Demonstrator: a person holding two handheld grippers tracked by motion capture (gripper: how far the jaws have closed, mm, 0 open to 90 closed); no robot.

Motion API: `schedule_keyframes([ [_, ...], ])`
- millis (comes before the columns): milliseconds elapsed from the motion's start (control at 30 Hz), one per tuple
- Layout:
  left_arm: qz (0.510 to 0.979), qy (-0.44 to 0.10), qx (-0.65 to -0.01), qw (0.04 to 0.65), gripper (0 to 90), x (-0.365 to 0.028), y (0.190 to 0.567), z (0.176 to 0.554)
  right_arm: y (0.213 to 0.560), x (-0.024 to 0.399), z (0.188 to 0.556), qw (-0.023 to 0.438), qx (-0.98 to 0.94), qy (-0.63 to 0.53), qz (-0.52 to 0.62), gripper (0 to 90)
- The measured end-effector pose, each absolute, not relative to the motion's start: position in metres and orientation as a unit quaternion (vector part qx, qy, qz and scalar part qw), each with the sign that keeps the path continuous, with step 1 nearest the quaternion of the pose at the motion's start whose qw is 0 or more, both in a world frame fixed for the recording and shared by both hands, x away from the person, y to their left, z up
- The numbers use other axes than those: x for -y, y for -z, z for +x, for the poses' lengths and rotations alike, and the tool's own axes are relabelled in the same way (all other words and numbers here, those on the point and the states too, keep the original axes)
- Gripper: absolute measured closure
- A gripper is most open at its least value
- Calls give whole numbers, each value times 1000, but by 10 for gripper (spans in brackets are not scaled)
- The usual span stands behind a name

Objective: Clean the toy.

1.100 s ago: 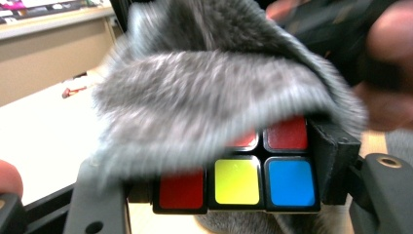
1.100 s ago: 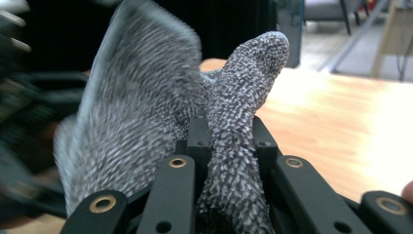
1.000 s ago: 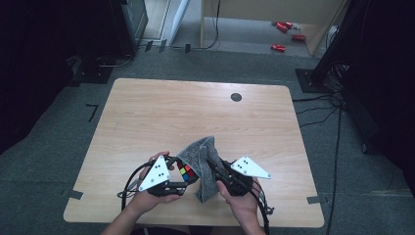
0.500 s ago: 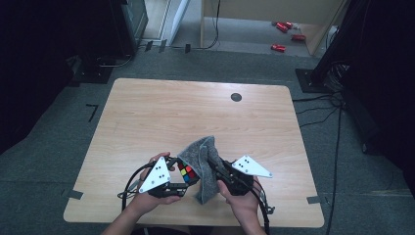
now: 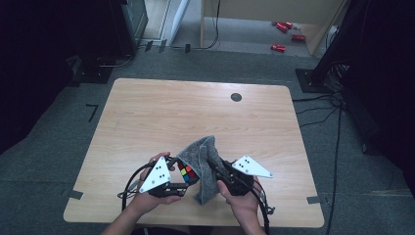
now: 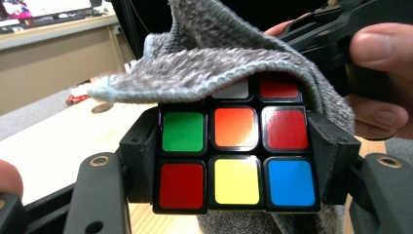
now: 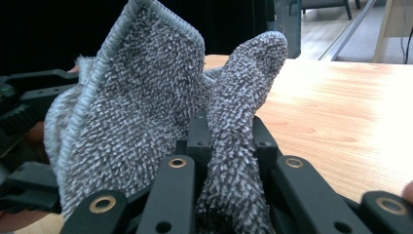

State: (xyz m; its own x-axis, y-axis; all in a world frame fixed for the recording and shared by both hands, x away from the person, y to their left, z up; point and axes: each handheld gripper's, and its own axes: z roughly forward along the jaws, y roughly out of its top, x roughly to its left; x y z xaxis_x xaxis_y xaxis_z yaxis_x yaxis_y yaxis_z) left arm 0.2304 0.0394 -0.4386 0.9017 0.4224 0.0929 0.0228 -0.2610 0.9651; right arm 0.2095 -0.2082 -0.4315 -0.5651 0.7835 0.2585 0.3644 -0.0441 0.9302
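Over the wooden table [image 5: 147, 117], the left gripper [image 6: 234, 156] clamps a puzzle cube [image 6: 236, 158] steady while the right gripper [image 7: 229, 141], just beside it, pinches a grey cloth [image 7: 146, 97] tight, draped over the cube's top (wiping it, I'd guess).

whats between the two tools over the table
In the high view, the puzzle cube gripped by the left tool and the grey cloth pinched by the right tool.

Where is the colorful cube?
The cube is clamped in the left gripper near the table's front edge, partly under the grey cloth.
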Motion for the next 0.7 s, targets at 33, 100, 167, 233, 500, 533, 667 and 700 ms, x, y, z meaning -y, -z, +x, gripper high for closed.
schedule_keyframes([
  [33, 778, -168, -145, 588, 345, -39, 440, 231, 430, 207, 208, 182, -669, -582, 426, 776],
  [100, 783, -166, -144, 581, 345, -37, 443, 231, 425, 201, 204, 180, -671, -590, 411, 776],
  [167, 784, -167, -141, 581, 345, -35, 443, 230, 420, 197, 199, 192, -675, -593, 395, 776],
  [233, 781, -169, -138, 585, 345, -35, 441, 228, 420, 197, 199, 193, -673, -595, 394, 774],
  [500, 766, -165, -143, 604, 345, -43, 435, 230, 434, 207, 210, 188, -672, -574, 428, 776],
  [533, 767, -160, -144, 605, 345, -44, 436, 231, 432, 206, 209, 193, -674, -571, 427, 778],
  [667, 791, -165, -145, 571, 345, -36, 443, 232, 423, 201, 202, 186, -674, -586, 410, 774],
  [700, 793, -161, -142, 570, 345, -33, 445, 230, 420, 197, 199, 193, -679, -585, 399, 775],
])
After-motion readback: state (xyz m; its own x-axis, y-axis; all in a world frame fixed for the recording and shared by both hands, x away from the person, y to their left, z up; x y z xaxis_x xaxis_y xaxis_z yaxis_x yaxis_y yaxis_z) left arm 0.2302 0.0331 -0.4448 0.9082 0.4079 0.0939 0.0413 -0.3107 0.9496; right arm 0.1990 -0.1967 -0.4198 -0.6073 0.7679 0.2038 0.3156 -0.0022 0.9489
